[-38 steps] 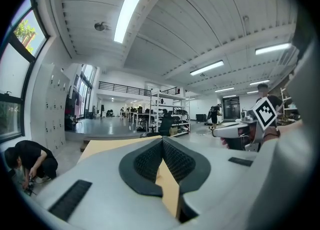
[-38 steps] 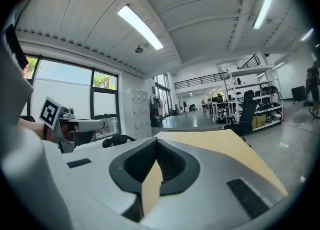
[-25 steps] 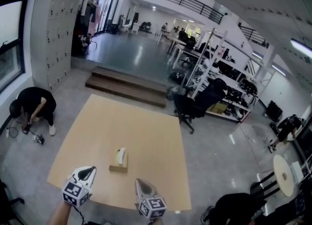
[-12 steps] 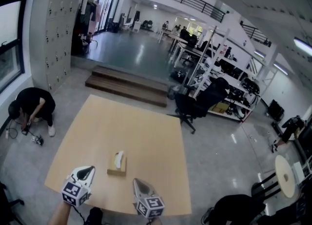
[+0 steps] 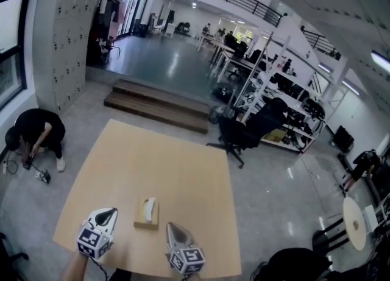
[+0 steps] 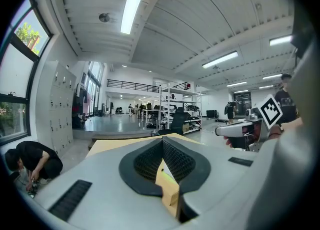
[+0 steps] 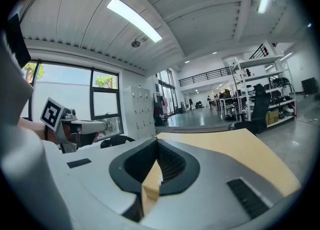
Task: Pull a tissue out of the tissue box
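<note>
- The head view alone shows the whole layout. A small tan cardboard tissue box (image 5: 146,217) sits on the light wooden surface (image 5: 183,170), towards its near edge and well clear of the sides.
- In that view the left tongs (image 5: 109,214) are just left of the box and the right tongs (image 5: 172,228) just right of it. Both are nearer the person than the box and touch nothing.
- The left gripper view shows what the head view cannot. The black ribbed pads of the left tongs (image 6: 162,143) are pressed together along one line with nothing held. In the gap below them is a strip of tan with a fleck of white, which appears to be the box.
- The right gripper view shows the right tongs (image 7: 157,146) closed in the same way, pad against pad and empty. Whether the tan below them is box or surface I cannot tell.
- Each gripper view catches the other tool and its marker cube off to one side.
- A white tissue (image 5: 148,205) stands up out of the slot in the top of the box.
- The box's long side seems to run away from the person, towards the far edge.
- A person in black (image 5: 35,132) crouches on the grey floor left of the surface, and also shows in the left gripper view.
</note>
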Action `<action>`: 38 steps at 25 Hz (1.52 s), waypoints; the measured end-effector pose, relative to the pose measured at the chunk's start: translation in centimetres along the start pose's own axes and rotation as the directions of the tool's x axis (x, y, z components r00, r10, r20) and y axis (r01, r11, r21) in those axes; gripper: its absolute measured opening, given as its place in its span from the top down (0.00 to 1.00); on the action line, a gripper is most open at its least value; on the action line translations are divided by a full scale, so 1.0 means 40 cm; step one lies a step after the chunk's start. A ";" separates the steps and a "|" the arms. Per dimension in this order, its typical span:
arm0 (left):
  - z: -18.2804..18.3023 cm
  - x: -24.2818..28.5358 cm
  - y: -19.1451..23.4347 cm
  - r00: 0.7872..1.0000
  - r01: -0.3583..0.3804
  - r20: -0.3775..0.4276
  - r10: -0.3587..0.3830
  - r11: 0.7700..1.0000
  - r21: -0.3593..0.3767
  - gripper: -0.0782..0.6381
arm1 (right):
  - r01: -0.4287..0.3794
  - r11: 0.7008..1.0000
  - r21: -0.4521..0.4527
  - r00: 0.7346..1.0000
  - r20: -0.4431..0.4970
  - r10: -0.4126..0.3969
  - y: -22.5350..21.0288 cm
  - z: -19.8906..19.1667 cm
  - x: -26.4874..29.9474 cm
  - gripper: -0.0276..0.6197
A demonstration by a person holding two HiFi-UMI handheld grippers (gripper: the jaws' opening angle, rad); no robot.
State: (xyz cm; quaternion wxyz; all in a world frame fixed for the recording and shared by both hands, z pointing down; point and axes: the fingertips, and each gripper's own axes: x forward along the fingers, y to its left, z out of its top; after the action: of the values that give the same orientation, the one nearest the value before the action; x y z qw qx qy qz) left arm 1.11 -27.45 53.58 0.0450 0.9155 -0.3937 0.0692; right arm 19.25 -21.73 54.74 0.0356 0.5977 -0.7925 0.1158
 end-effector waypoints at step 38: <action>-0.262 0.128 0.106 0.978 -0.006 -0.207 -0.023 0.990 -0.141 0.88 | 0.012 0.997 0.070 0.968 -0.252 0.006 -0.023 -0.275 0.211 0.95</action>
State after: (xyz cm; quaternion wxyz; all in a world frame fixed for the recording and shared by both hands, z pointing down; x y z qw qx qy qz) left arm 0.55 -32.60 64.88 0.1510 0.8994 -0.3868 0.1365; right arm 16.84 -27.41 67.17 0.1146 0.5801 -0.7762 0.2188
